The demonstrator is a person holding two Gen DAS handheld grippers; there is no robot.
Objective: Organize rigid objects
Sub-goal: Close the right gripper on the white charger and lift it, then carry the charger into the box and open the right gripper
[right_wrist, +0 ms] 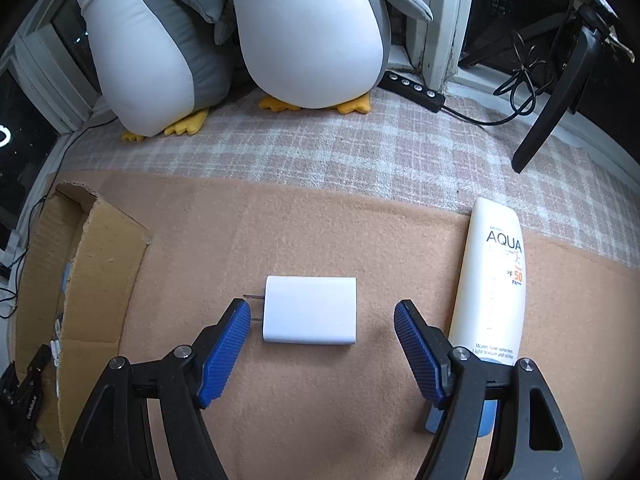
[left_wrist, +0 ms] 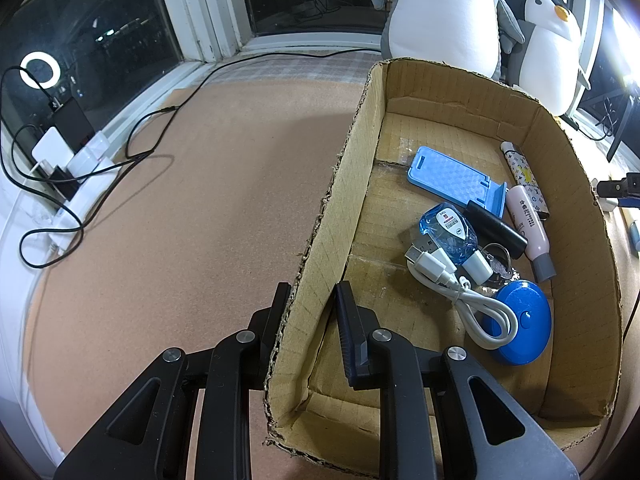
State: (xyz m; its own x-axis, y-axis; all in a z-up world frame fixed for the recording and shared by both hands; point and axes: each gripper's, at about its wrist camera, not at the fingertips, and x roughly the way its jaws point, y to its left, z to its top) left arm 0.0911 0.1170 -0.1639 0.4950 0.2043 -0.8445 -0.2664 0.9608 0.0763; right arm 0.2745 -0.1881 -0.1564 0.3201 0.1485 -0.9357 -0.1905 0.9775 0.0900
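My left gripper (left_wrist: 312,304) is shut on the left wall of an open cardboard box (left_wrist: 340,208), one finger outside and one inside. In the box lie a blue phone stand (left_wrist: 452,172), a small blue bottle (left_wrist: 448,232), a black stick (left_wrist: 496,228), a pink tube (left_wrist: 528,224), a white USB cable (left_wrist: 472,300) and a round blue disc (left_wrist: 524,320). My right gripper (right_wrist: 322,306) stands open just above a white wall charger (right_wrist: 310,310) that lies flat on the tan mat, its prongs pointing left. The pads do not touch it. A white sunscreen tube (right_wrist: 492,280) lies beside the right finger.
Two plush penguins (right_wrist: 308,28) stand at the back on a checked cloth. The box edge (right_wrist: 108,248) is left of the charger. A black switch bar (right_wrist: 412,84) and a cable run along the window sill. A power strip with plugs (left_wrist: 76,168) and black cables lie at the far left.
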